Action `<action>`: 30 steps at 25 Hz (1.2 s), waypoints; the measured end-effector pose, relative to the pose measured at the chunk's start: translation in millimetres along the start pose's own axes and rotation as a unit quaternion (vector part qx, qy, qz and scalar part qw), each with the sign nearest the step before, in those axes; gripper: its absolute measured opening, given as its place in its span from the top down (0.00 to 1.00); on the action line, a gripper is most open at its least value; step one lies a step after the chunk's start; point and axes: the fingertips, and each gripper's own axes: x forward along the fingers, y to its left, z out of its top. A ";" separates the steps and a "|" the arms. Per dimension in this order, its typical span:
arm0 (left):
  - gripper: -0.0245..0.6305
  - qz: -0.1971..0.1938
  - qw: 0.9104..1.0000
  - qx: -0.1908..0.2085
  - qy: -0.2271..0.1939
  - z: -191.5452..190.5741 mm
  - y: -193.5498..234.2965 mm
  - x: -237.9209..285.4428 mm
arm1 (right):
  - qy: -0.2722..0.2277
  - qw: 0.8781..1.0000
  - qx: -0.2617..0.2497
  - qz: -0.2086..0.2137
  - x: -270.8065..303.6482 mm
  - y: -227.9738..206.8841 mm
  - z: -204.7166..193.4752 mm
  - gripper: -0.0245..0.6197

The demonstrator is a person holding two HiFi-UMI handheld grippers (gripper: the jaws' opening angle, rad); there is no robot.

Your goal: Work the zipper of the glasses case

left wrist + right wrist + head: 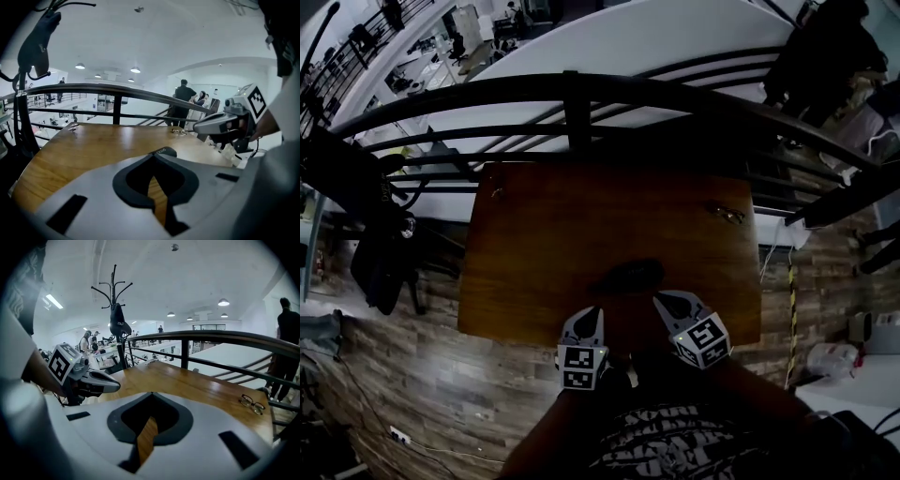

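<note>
Wooden table (pixel 534 234), murky glasses case (pixel 628 275), left hand-held gripper (pixel 594 311), right hand-held gripper (pixel 660 299), jaws together

Wooden table (pixel 544 234), dark glasses case (pixel 628 275) lying near its front edge, spectacles (pixel 727 214) toward the far right corner (small item (pixel 497 193), unclear, far left).

A wooden table (pixel 534 225) set against a curved dark railing (pixel 575 94), wood-plank floor (pixel 422 375) seen beneath, a coat stand (pixel 114 291) placed at one side, an open hall beyond lit by round ceiling lights (pixel 223 302).
</note>
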 end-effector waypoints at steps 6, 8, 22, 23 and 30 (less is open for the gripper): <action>0.95 -0.014 0.999 0.004 0.048 7.2 -23.9 58.9 | 0.004 1.000 0.017 -0.007 -9.2 -69.0 -9.7 0.97; 0.95 -0.017 0.998 0.004 0.056 8.3 -31.2 78.5 | 0.005 1.000 0.014 -0.008 -4.8 -91.8 -12.1 0.97; 0.95 0.039 0.992 0.002 0.118 -0.1 -43.2 155.1 | 0.082 0.990 -0.049 0.106 63.9 -147.5 -84.3 0.97; 0.95 0.038 0.992 0.002 0.124 -3.2 -42.1 156.7 | 0.085 0.988 -0.049 0.117 71.9 -146.7 -86.1 0.97; 0.95 0.016 0.990 -0.007 0.140 -18.5 -36.3 160.8 | 0.117 0.979 -0.006 0.165 90.5 -125.4 -107.7 0.97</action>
